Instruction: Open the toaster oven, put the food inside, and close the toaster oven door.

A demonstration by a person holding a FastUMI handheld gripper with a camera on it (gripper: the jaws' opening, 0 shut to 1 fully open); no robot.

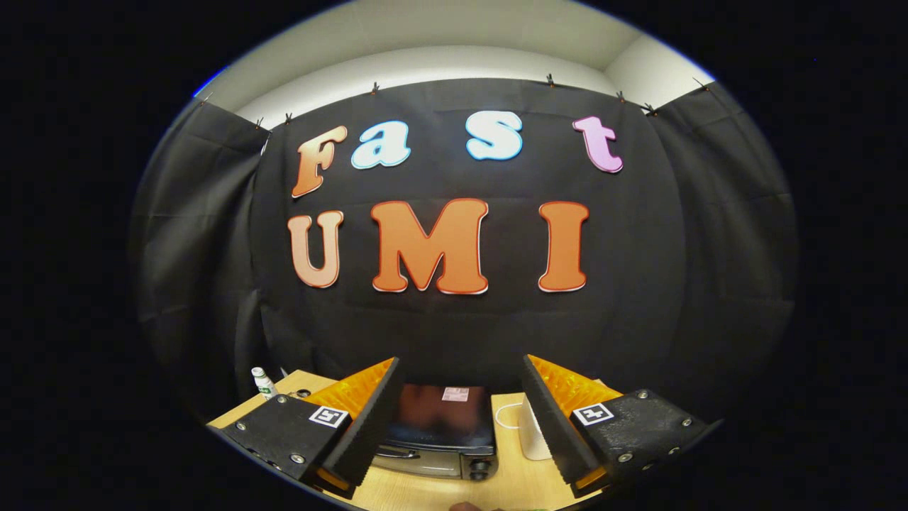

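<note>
the gripper (461, 419) was held high and back from the light wooden table (418, 493), its two black, orange-backed fingers (369, 426) spread wide and grasping nothing, probably so the whole workspace stayed in sight before the approach. between and just beyond the fingers sat the black-topped, silver-fronted toaster oven (436, 440), its door apparently closed; a small sticker on its top was too blurred to read. a small white bottle with a green label (263, 383) stood well off to the left, a white object with a cord (532, 433) just right of the oven. the food could not be made out.
</note>
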